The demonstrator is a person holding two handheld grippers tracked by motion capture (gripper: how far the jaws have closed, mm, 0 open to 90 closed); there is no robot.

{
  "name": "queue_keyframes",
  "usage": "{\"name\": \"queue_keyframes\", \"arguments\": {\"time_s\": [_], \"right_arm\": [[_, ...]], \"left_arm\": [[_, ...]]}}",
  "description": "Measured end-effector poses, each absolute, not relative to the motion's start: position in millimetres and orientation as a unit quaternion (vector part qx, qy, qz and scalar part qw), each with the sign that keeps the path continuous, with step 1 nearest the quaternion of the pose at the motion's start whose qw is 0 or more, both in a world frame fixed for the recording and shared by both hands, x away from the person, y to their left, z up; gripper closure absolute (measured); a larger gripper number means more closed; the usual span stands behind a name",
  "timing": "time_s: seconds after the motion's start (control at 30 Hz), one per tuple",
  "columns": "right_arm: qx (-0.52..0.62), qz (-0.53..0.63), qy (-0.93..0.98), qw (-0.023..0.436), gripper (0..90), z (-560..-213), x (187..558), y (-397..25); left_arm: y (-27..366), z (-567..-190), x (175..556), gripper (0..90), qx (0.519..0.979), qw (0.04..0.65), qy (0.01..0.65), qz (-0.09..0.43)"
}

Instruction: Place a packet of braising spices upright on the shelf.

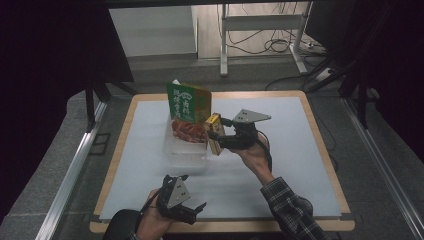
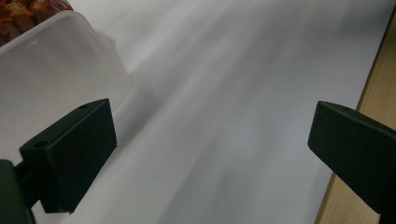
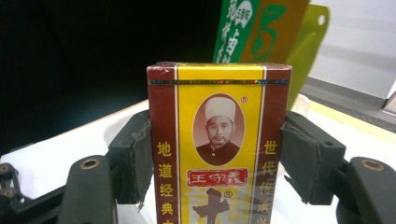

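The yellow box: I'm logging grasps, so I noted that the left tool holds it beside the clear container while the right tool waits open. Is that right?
No, the sides are swapped. The right tool grips the yellow box, as the right gripper view shows. In the high view it is beside the clear container, while the left tool waits open.

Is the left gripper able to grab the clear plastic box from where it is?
Probably yes. The left gripper is open, the clear plastic box sits just ahead of it, and only bare white mat lies between them.
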State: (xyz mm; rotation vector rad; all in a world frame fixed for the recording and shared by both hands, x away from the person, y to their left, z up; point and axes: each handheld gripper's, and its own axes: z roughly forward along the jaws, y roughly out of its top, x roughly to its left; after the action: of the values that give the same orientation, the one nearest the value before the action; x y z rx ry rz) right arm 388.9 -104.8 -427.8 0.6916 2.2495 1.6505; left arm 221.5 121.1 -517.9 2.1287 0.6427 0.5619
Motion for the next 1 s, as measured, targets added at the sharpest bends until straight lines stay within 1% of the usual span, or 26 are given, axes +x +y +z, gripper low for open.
{"name": "queue_keyframes", "arguments": {"time_s": [1.0], "right_arm": [[0.222,0.586,0.77,0.116,32.5,-442.8,397.4,-41.1]], "left_arm": [[120.0,-517.8,220.9,0.9,0.846,0.411,0.254,0.224]]}}
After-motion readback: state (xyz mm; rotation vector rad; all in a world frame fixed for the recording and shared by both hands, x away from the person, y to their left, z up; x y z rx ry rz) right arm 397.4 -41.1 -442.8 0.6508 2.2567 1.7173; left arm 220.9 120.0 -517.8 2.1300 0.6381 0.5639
